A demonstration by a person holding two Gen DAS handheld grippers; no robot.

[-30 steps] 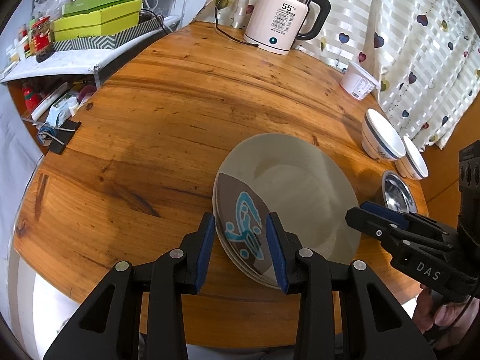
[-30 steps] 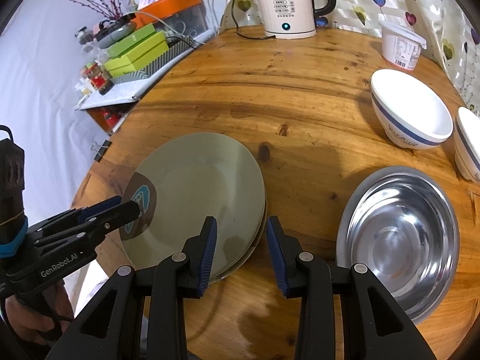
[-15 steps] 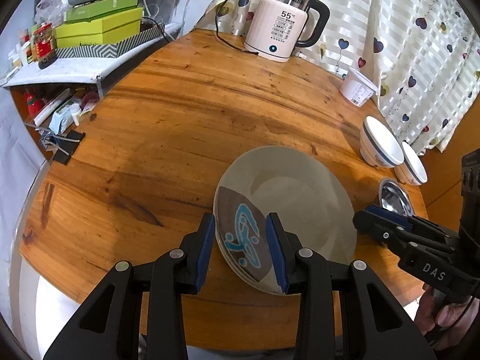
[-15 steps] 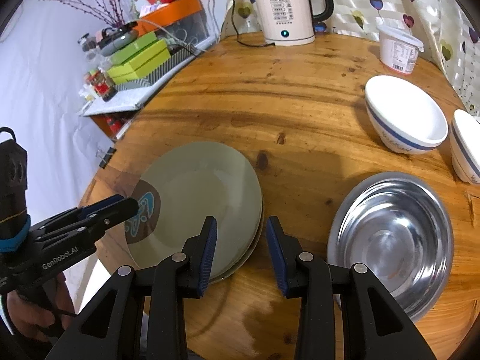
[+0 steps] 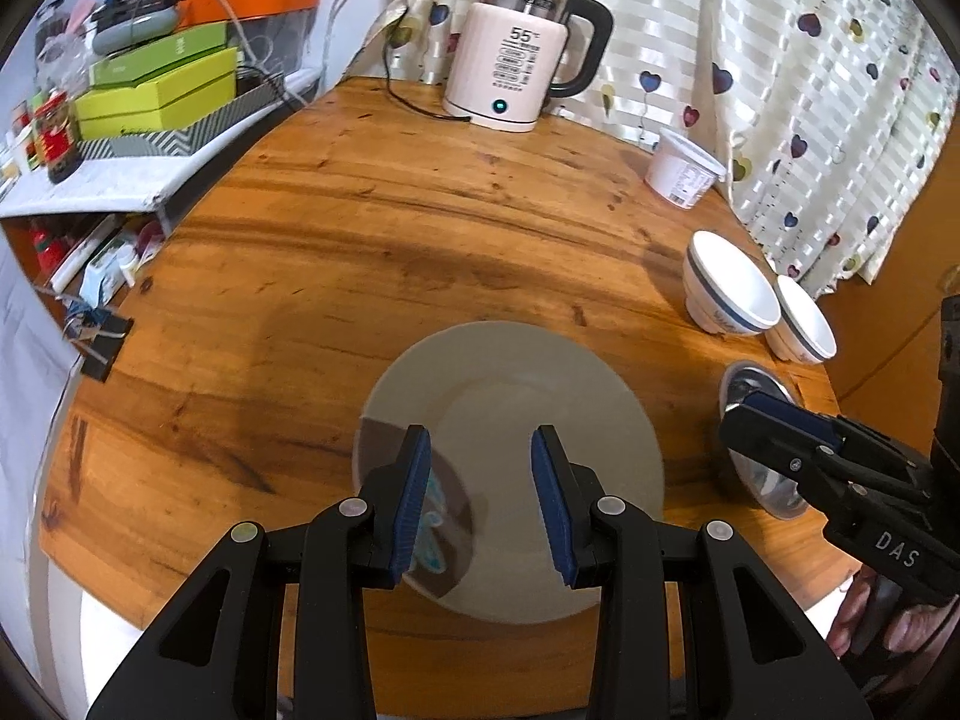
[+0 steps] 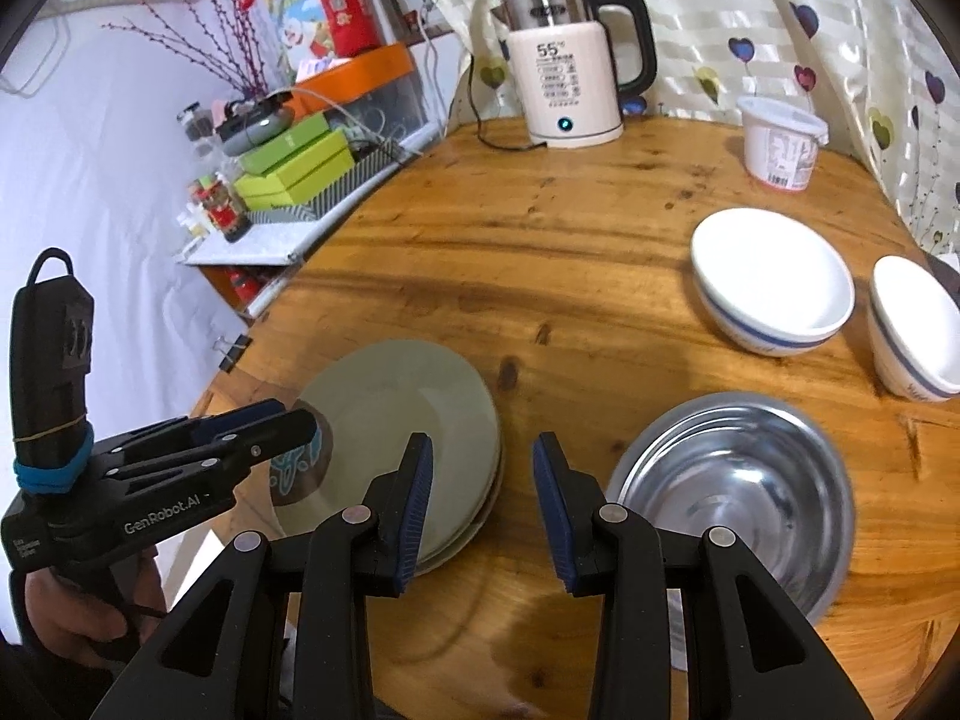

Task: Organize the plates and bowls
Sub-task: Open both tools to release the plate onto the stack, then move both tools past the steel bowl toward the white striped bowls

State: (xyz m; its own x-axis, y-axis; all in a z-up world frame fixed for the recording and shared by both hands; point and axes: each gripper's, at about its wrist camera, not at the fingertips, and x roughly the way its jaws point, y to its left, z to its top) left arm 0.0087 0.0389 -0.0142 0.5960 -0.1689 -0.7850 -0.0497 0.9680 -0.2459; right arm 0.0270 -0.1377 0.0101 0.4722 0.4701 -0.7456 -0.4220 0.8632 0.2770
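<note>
Plates come first, being the largest of the task's things: we see a grey-green plate stack (image 5: 516,420) lying flat at the near edge of the round wooden table (image 5: 372,228), with the left gripper (image 5: 480,504) hovering above its near rim, jaws parted and holding nothing. We judge these plates to be glazed ceramic: stiff, fairly heavy, slick and breakable, so we would pinch the rim only, square on, and lift level.

To the right, the steel bowl (image 6: 738,492) sits just beside the stack. It looks light, rigid and slippery; its thin lip is the one place to grip. The right gripper (image 6: 483,507) hangs over the gap between stack and bowl, also spread wide and empty.

Farther right, two white bowls with a blue band, the larger white bowl (image 6: 774,282) and the smaller white bowl (image 6: 915,330), stand close together near the curtain. We take them for fragile ceramic, best taken by the wall at the rim.

From the right wrist we make out at least two plates by their edges; an exact count escapes us. A brown and blue printed patch (image 5: 447,501) shows on the top plate, blurred and partly hidden by the left tongs. The smaller bowl is cut off at the frame edge.
</note>
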